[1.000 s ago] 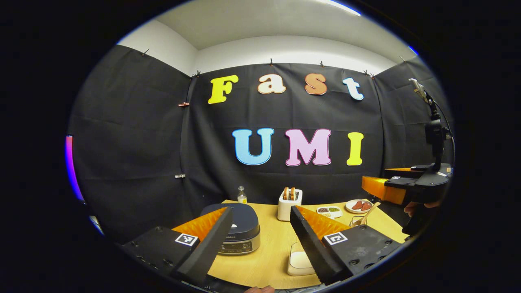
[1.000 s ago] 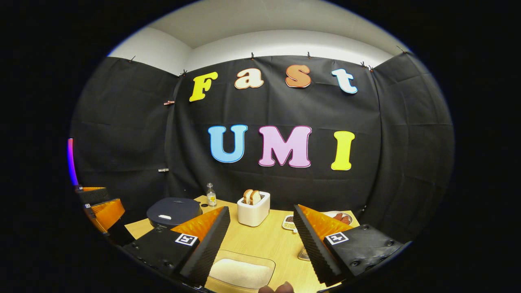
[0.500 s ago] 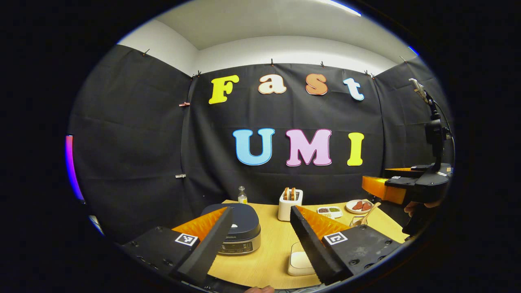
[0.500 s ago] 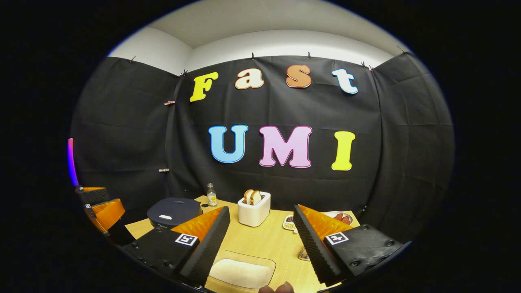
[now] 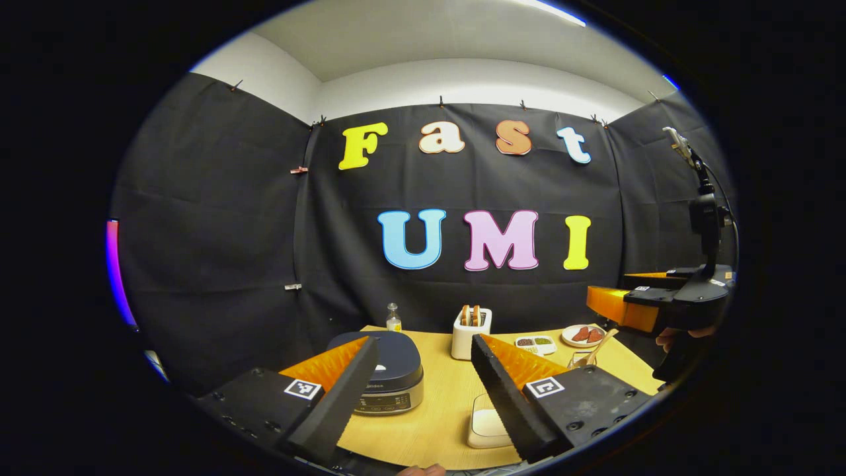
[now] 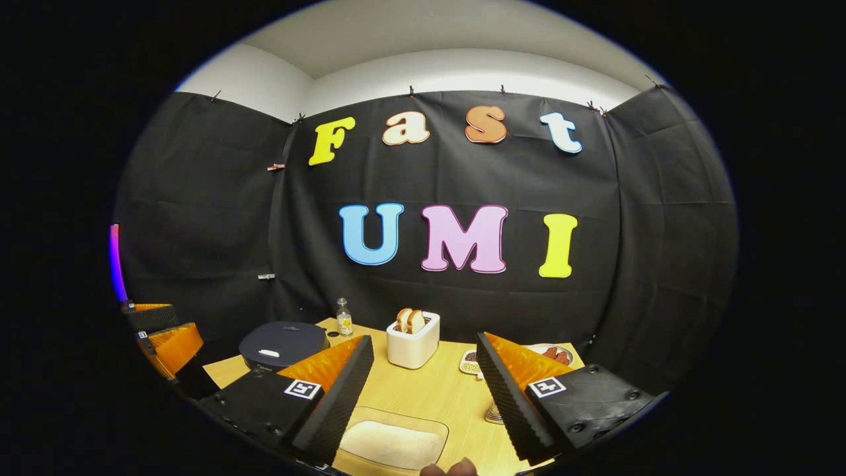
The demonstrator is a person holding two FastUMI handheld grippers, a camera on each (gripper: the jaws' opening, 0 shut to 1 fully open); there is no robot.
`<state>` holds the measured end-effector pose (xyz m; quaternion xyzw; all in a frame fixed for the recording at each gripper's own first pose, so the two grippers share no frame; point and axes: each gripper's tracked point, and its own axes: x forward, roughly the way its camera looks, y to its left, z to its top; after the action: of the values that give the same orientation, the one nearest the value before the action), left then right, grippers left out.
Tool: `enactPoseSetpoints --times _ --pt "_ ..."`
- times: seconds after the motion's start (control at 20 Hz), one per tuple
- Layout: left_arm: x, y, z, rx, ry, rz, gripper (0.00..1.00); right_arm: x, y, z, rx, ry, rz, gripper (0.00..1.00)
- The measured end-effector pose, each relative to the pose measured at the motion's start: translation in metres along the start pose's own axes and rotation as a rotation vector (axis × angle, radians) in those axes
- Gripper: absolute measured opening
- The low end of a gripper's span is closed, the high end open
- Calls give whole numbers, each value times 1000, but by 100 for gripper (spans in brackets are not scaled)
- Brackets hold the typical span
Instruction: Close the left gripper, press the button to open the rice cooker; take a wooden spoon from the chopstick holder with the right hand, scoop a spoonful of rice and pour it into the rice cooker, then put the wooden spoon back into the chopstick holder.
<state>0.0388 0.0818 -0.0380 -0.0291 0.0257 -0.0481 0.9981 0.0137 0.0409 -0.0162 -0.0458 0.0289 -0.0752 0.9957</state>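
1. The wooden spoon point(image 5: 600, 345) is seen at lower right of the left gripper view, standing in the chopstick holder point(image 5: 579, 359), its long axis tilted up and to the right.
2. The rice cooker point(image 5: 386, 370) is found low and left of centre, lid shut, control panel turned toward the camera.
3. A container of rice point(image 6: 394, 444) is placed at bottom centre of the right gripper view, just ahead of the fingers; a toaster point(image 6: 414, 340), a small bottle point(image 6: 342, 317) and two plates (contents unclear) are set farther back on the table point(image 6: 429, 393).
4. The left gripper point(image 5: 423, 396) is held wide open, nothing gripped.
5. The right gripper point(image 6: 426, 396) is likewise spread wide and empty.
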Motion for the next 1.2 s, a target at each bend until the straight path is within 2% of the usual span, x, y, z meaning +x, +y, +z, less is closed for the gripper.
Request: enactPoseSetpoints --times 1.2 --pt "0 3 -2 -1 1 0 96 1 3 -2 -5 4 3 98"
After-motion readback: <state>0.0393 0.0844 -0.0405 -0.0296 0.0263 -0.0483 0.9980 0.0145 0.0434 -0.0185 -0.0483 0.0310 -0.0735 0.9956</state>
